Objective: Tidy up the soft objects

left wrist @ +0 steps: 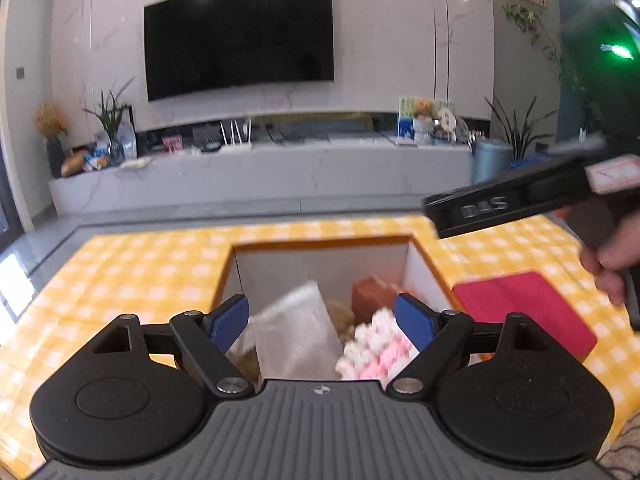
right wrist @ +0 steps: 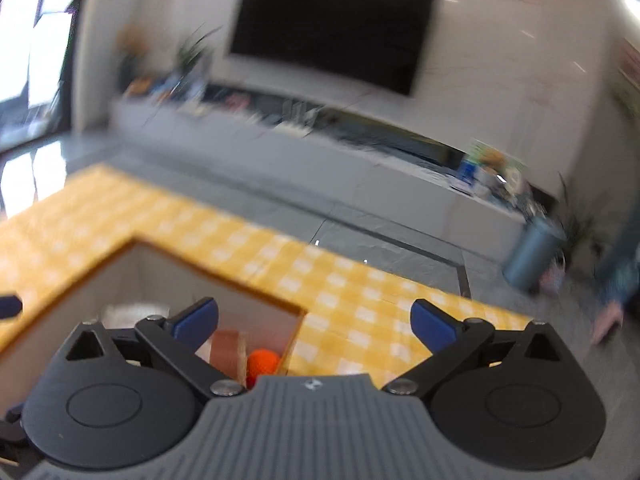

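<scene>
An open box (left wrist: 320,242) with an orange rim and white walls stands on a yellow checked tablecloth (left wrist: 132,272). Inside lie a clear plastic bag (left wrist: 296,332), a pink and white knitted piece (left wrist: 380,348), a brown plush bit (left wrist: 340,314) and an orange-brown block (left wrist: 372,292). My left gripper (left wrist: 322,320) hovers open over the box with nothing between its blue pads. A red folded item (left wrist: 524,312) lies right of the box. My right gripper (right wrist: 316,320) is open and empty above the box's right corner (right wrist: 296,320), where an orange ball (right wrist: 262,362) shows.
The right tool's black housing (left wrist: 500,204), held by a hand (left wrist: 612,268), crosses above the red item. Beyond the table are grey floor, a long low cabinet (left wrist: 260,176), a wall television (left wrist: 240,36), plants and a blue bin (left wrist: 490,160). A sleeve and hand (right wrist: 608,320) show at far right.
</scene>
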`<state>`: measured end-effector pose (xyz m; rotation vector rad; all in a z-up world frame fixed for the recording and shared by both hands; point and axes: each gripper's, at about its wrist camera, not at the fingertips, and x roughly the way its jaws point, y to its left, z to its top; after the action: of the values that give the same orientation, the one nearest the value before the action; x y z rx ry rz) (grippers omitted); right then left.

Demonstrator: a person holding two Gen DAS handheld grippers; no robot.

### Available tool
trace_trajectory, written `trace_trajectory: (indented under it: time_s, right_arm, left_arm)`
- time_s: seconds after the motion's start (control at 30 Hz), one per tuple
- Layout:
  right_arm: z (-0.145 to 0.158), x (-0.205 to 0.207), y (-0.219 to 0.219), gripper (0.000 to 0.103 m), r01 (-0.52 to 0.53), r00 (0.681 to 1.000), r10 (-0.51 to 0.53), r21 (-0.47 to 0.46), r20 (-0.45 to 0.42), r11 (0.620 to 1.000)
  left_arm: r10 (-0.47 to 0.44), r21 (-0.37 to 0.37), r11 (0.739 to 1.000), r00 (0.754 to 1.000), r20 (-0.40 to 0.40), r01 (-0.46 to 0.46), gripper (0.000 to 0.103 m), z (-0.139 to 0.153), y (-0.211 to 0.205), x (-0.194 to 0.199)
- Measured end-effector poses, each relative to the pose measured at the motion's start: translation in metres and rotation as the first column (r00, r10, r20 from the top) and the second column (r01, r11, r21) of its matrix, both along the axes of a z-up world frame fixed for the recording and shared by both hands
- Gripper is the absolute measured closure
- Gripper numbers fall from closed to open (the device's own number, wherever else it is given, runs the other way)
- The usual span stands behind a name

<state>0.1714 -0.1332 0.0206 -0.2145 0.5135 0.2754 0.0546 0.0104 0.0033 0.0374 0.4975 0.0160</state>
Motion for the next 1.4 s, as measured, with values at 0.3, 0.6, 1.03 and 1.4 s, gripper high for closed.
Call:
trace_trajectory:
  time_s: [0.3,0.6,1.03,1.4]
  right_arm:
    - [-0.003,-0.041,-0.034,0.003,0.132,0.991,-0.134,0.138,0.002,0.982]
    - [-0.033,-0.073,-0.027,0.003,0.029,0.996,-0.043,0.168,0.078,0.985]
    - [-0.056,-0.077,-0.027,0.003,0.018,0.995,-0.033,0.165,0.091,0.986]
    - [-0.063,-0.082,-0.022,0.003,0.000,0.994,-0.016,0.152,0.106,0.988]
  left_arm:
    - [0.019,-0.033,0.999,0.989,0.147,-0.015,0.002,0.024,-0.004,-0.011]
    - [0.091,0.054,0.992,0.949,0.303,-0.112,0.001,0.013,-0.023,-0.015]
    - [0.103,-0.020,0.995,0.952,0.289,-0.102,0.000,-0.002,-0.015,-0.013]
    - [0.091,-0.014,0.996,0.965,0.245,-0.090,0.000,-0.011,-0.016,-0.008]
